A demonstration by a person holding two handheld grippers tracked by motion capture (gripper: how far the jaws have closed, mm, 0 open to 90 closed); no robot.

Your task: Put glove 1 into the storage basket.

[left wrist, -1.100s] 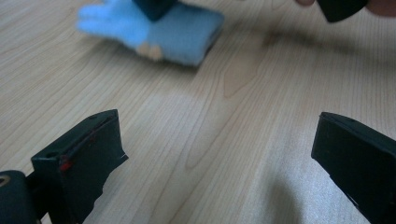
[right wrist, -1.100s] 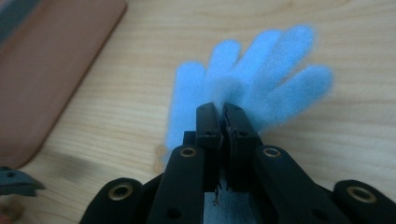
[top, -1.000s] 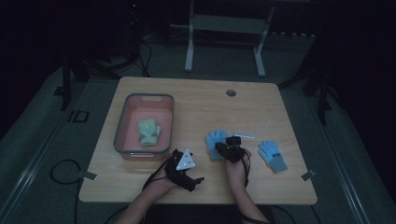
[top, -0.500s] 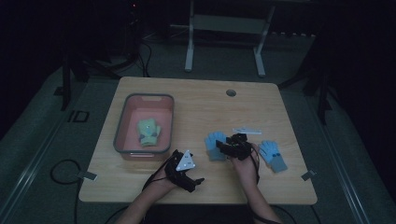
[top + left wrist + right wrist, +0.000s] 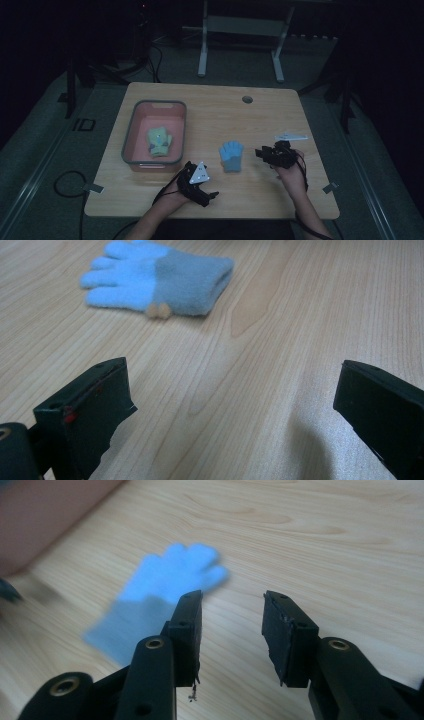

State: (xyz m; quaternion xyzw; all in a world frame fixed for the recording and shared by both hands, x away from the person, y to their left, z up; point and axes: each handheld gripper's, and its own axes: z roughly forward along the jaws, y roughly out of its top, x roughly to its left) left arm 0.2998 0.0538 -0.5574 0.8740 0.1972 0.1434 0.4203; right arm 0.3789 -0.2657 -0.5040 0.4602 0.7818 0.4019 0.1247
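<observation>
Currently: left tongs (image 5: pixel 235 410) spread wide, empty; right tongs (image 5: pixel 232 630) half-parted, just narrowing, nothing between. Risk: soft blue fleece glove (image 5: pixel 231 155) on wooden surface (image 5: pixel 270 115) bunches if pinched shallow.

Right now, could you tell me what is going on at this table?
A person works with a gripper in each hand, sorting gloves. A green glove already lies in the pink bin. A blue glove lies flat on the table, with nothing gripping it. The right gripper is beside it, jaws apart with only bare table between them after just closing a little. The left gripper rests near the table's front edge, jaws wide open and empty, pointing toward the blue glove.
</observation>
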